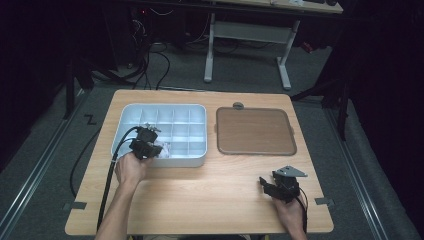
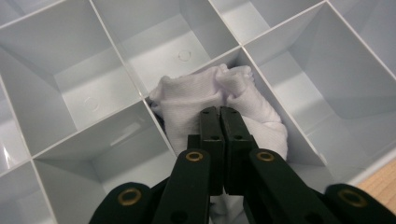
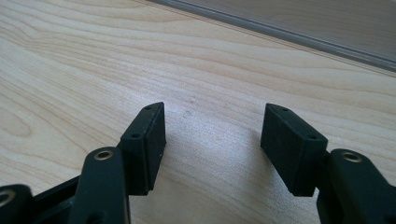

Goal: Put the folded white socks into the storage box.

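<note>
crumpled white cloth [image 2: 212, 100] in a square, smooth plastic tray [image 2: 93, 100] compartment

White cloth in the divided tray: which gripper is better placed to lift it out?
Left. The left gripper is shut on the white cloth in the tray; the right gripper rests open on the table.

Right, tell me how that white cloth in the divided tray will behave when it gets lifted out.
The white cloth looks soft and crumpled, so it will likely hang limp and sag rather than keep its shape. It seems light. The left tool is shut on a fold, so it may unfurl as it rises. It fills its compartment of the tray, so it might drag on the dividers.
</note>
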Available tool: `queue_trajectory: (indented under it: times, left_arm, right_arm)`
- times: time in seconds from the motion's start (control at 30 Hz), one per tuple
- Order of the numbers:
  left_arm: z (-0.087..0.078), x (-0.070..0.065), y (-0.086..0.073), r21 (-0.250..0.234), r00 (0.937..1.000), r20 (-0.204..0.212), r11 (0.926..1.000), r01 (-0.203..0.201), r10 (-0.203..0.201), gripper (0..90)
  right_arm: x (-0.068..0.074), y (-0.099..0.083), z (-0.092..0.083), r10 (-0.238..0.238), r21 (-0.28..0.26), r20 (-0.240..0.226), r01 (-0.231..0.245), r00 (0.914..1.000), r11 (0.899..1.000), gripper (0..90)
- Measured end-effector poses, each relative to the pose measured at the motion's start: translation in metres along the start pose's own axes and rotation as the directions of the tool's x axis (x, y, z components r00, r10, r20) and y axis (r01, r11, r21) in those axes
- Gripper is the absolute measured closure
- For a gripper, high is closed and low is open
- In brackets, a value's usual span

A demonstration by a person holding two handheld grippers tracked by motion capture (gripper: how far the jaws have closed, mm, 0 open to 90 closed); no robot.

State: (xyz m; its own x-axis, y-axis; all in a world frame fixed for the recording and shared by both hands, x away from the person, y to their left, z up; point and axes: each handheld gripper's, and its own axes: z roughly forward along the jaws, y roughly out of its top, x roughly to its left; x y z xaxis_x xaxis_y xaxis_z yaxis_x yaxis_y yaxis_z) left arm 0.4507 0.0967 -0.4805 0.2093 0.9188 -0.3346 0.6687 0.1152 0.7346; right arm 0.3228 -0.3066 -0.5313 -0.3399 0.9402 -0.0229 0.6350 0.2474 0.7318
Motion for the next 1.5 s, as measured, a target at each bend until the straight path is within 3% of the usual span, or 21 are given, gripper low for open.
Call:
queue_trajectory:
  times: [0.1,0.37,0.7,0.77,0.87,1.03,1.17,1.4,1.5]
  left_arm:
    - [0.002,0.000,-0.001,0.012,1.0000,-0.009,0.9999,0.003,-0.003,89.4]
    - [0.009,0.008,-0.002,0.059,0.9982,-0.010,0.9965,0.060,-0.059,89.3]
    - [0.009,0.009,-0.002,0.062,0.9989,-0.014,0.9970,0.046,-0.045,89.2]
    - [0.008,0.009,-0.003,0.052,0.9994,-0.007,0.9980,0.035,-0.034,88.3]
    - [0.005,0.009,-0.004,0.027,0.9985,0.010,0.9982,0.054,-0.054,86.3]
    - [-0.004,0.009,-0.002,-0.016,0.9973,0.032,0.9976,0.067,-0.067,75.3]
    - [-0.012,0.009,0.001,-0.049,0.9942,0.056,0.9943,0.095,-0.092,66.2]
    - [-0.024,0.011,0.004,-0.104,0.9934,0.058,0.9891,0.105,-0.099,50.7]
    - [-0.033,0.011,0.007,-0.137,0.9895,0.088,0.9825,0.126,-0.114,47.8]
  right_arm:
    - [0.000,0.000,0.000,0.000,0.000,0.000,0.000,1.0000,1.000,41.0]
    - [0.000,0.000,0.000,0.000,0.000,0.000,0.000,1.0000,1.000,41.0]
    - [0.000,0.000,0.000,0.001,0.001,0.001,-0.001,1.0000,1.000,40.8]
    - [0.000,0.000,0.000,0.001,0.001,0.000,-0.001,1.0000,1.000,40.7]
    - [0.000,0.000,0.000,0.001,0.001,0.000,-0.001,1.0000,1.000,40.6]
    - [0.000,0.000,0.000,0.001,0.001,0.000,-0.001,1.0000,1.000,40.6]
    - [0.000,0.000,0.000,0.001,0.001,0.000,-0.001,1.0000,1.000,40.6]
    - [0.000,0.000,0.000,0.001,0.001,0.000,-0.001,1.0000,1.000,40.5]
    - [0.000,0.000,0.000,0.001,0.001,-0.001,-0.001,1.0000,1.000,40.5]
